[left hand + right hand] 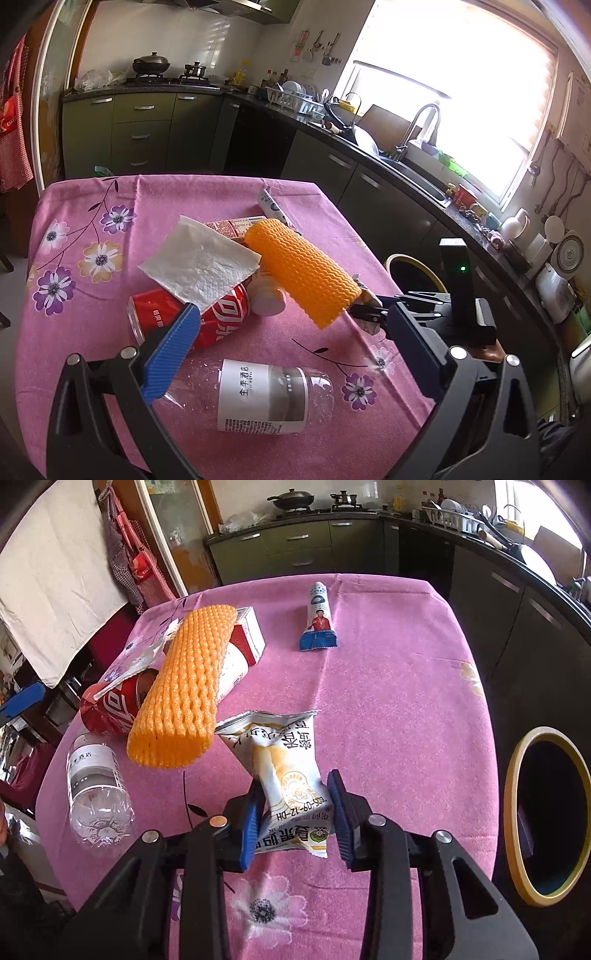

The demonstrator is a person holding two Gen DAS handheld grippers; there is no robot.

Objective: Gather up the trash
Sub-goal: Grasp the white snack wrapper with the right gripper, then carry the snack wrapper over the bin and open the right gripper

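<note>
The right gripper [295,812] pinches the snack bag [288,771]; the bin [517,760] waits off to its right. The left gripper [295,332] is spread wide.

A table [388,672] covered with a pink flowered cloth [92,229] was seen, and a red cola can [218,317] lay on its side on the cloth, taken here as the landmark. Just in front of the can a clear plastic bottle [266,395] with a white label was laid on its side, and a white tissue [201,264] was draped over the can's top. Behind the can a red-and-white carton [249,635] was set, while a small white and blue tube [319,622] lay well apart from the can, toward the far right of the cloth.
</note>
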